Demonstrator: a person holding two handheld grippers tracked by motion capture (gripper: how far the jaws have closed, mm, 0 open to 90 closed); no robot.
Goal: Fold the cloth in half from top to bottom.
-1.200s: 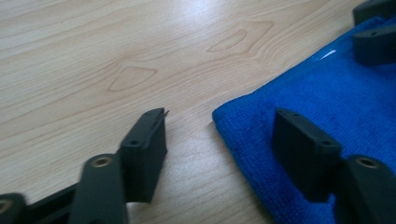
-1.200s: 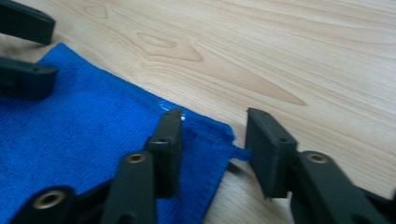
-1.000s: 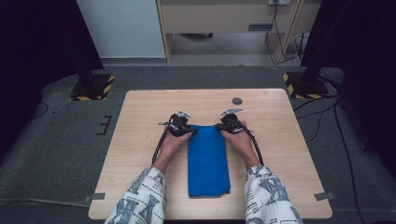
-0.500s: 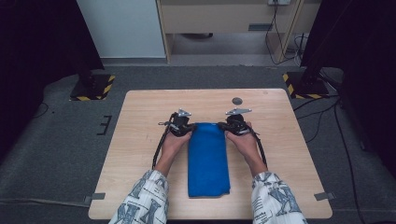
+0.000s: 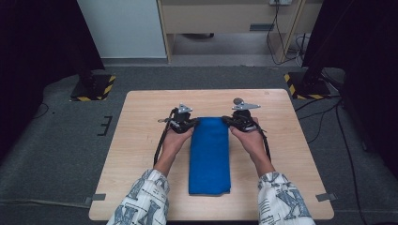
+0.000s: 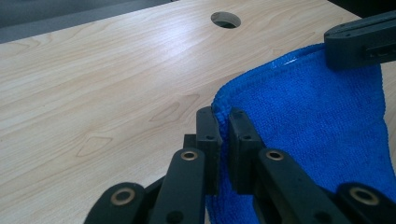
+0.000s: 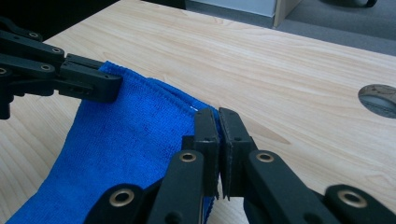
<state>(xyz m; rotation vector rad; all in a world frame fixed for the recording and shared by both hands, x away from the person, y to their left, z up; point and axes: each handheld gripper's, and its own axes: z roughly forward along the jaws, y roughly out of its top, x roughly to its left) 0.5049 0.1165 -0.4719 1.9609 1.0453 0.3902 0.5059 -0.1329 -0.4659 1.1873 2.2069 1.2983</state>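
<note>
Left gripper (image 6: 223, 122) and right gripper (image 7: 218, 122) each pinch a far corner of the blue towel (image 5: 209, 154).

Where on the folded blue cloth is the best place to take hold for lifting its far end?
At the two far corners of the blue cloth, one tool per corner, coming in from each long side. The hemmed edge there is thin enough to pinch, as the left tool and right tool already do.
</note>
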